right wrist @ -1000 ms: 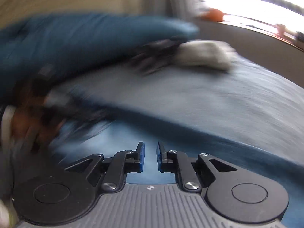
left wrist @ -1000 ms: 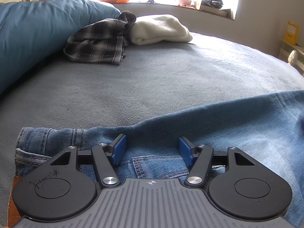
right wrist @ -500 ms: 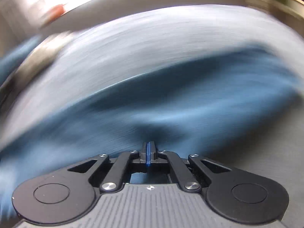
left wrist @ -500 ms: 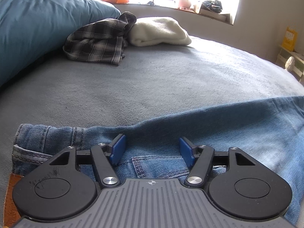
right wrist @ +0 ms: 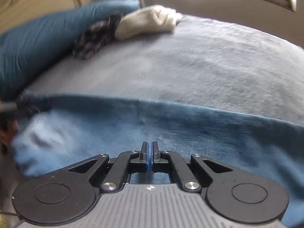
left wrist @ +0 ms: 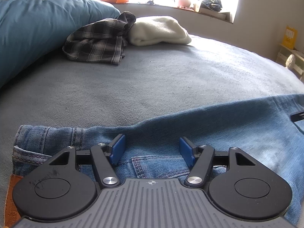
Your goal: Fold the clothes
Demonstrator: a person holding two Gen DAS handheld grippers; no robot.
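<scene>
A pair of blue jeans (left wrist: 218,131) lies spread across the near part of the grey bed cover (left wrist: 152,79), and everything else sits relative to that denim. In the left wrist view the waistband end with its belt loops lies at the left, with a brown leather patch (left wrist: 13,193) at the bottom left corner, and the leg runs off to the right edge.

The left gripper (left wrist: 152,148) sits low over the jeans near the waistband, its 2 blue pads (left wrist: 117,148) standing well apart with bare denim and a stitched pocket seam between them; the pads press on nothing. The right gripper (right wrist: 149,152) is over the jeans (right wrist: 171,133) farther along the leg, and its 2 pads are pressed together face to face. No fold of cloth shows between them, though the view is blurred, so whether they pinch any denim cannot be told.

Beyond the jeans, well apart across the cover, a crumpled dark plaid shirt (left wrist: 98,41) lies touching a folded cream garment (left wrist: 159,30) on its right. To the left of the shirt a large teal pillow (left wrist: 38,28) runs along the far left side. Behind all of that, farthest from the jeans, a bright window sill (left wrist: 190,7) holds a few small things too washed out to name.
</scene>
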